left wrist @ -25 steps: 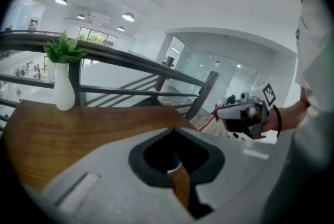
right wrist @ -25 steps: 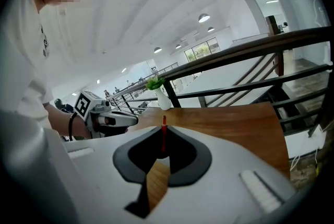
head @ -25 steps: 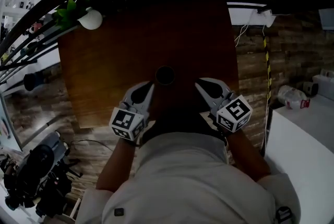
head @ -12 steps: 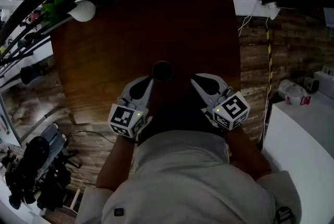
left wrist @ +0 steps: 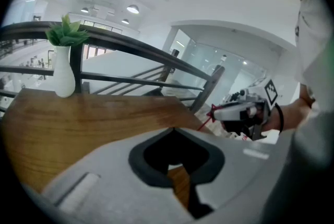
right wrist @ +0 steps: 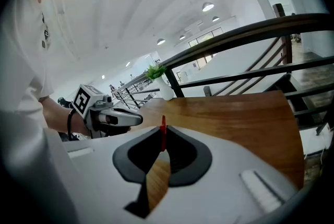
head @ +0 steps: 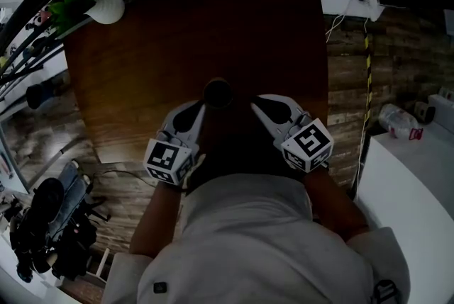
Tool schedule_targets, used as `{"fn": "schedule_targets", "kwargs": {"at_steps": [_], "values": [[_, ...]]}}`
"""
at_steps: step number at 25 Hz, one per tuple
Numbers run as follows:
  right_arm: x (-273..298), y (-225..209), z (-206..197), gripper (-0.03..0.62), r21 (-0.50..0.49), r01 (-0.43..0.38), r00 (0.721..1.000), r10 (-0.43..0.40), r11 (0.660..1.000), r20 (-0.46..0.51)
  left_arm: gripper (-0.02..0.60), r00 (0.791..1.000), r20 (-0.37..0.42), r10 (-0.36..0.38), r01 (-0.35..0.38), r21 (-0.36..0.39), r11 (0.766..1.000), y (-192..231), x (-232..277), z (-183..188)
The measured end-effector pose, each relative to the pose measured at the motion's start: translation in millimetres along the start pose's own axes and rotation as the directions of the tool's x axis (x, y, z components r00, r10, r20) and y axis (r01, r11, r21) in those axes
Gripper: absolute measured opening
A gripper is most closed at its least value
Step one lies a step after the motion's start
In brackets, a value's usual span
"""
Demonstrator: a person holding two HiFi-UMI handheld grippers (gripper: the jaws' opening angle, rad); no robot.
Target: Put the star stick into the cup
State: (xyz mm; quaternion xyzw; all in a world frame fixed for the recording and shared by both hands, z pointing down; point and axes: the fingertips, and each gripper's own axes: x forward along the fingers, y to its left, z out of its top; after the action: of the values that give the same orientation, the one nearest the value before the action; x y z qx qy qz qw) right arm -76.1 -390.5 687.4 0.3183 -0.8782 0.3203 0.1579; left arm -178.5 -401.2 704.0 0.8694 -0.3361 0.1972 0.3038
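A dark cup stands on the brown wooden table, near its front edge. My left gripper is shut and empty, with its tip just left of the cup. My right gripper sits just right of the cup, shut on the red star stick. The stick pokes up between the jaws, and its star end shows at that gripper's tip in the left gripper view. In the right gripper view the left gripper shows with jaws together. The cup is hidden in both gripper views.
A white vase with green leaves stands at the table's far left corner, also seen as the vase. A dark railing runs behind the table. A white counter with a bottle lies at the right, and camera gear sits on the floor at the left.
Both grippers have edged forward over the table. The right gripper with the stick has come a little closer to the cup.
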Motion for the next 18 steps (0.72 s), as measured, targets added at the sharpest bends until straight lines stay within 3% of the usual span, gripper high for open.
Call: {"fn": "schedule_targets", "kwargs": {"at_steps": [18], "values": [[6, 10, -2, 0.06, -0.023, -0.019, 1.0, 0.019, 1.0, -0.017, 0.003, 1.0, 0.019, 0.009, -0.009, 0.007, 1.0, -6, -13, -1]]}}
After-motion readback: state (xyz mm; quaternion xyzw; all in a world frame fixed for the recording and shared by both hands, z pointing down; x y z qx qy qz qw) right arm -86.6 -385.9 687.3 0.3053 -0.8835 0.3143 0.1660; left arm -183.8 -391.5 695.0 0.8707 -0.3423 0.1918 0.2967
